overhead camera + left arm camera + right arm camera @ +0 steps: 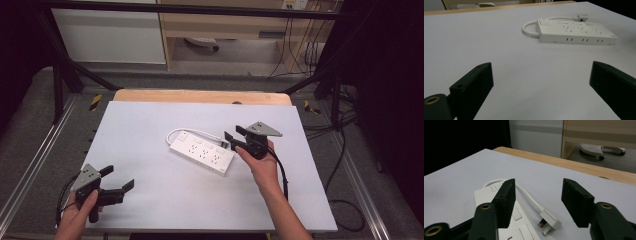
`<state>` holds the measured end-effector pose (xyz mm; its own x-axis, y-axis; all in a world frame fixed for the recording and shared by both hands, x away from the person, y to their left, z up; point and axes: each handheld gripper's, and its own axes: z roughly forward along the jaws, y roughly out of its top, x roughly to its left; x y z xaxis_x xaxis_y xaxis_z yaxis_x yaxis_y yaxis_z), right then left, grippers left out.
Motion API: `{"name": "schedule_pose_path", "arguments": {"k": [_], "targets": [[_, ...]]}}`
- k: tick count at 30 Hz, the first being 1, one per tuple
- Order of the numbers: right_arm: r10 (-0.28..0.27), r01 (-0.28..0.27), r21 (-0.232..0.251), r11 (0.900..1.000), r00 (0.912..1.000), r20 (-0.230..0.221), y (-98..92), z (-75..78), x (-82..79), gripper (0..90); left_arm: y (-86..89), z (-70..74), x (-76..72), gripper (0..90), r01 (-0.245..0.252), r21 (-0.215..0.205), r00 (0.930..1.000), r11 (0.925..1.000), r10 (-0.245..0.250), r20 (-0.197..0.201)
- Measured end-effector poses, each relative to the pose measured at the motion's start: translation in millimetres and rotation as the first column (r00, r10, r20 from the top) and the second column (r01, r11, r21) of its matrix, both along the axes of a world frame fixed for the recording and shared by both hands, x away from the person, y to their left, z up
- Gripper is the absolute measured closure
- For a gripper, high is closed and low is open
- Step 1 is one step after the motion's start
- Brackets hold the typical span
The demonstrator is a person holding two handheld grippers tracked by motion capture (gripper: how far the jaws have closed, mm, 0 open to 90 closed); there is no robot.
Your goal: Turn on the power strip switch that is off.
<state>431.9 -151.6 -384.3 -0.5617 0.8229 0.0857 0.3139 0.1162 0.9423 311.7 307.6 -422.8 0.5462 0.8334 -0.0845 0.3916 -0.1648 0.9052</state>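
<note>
Your white plastic power strip (202, 152) lay mid-tabletop, its looped white cord ending in a plug (548, 221) beside it. Your right tool (230, 138) hovered over the plug, jaws apart; your left tool (120, 179) was open too.

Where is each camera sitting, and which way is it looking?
High view: above the near side, looking forward and down at the table; both forearms, the left hand-held gripper and right hand-held gripper show.
Left gripper view: low on that gripper, looking across the table at the power strip; its open black jaws show.
Right gripper view: on that gripper, over the strip, looking at the plug; open jaws show.
All three share the power strip.
</note>
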Motion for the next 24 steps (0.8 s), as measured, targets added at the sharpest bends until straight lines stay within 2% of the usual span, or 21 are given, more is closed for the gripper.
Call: {"name": "schedule_pose_path", "arguments": {"k": [9, 17, 24], "targets": [[-0.01, 0.01, -0.028, 1.0, 1.0, 0.001, 5.1, -5.3, 2.6, 58.6, -0.1, -0.2, 0.1, 5.4, 0.0, 0.0, 1.0, 1.0, 0.0, -0.002], [0.024, -0.024, -0.042, 0.999, 0.9997, 0.002, 14.8, -13.9, 6.2, 70.2, 0.4, -0.3, 0.2, 5.4, -0.001, -0.001, 1.0, 1.0, 0.001, -0.002], [0.036, -0.036, -0.062, 0.997, 0.9993, -0.004, 23.6, -21.8, 8.8, 72.7, 0.7, -0.6, 0.3, 5.4, 0.003, -0.009, 1.0, 1.0, -0.003, -0.005]]}}
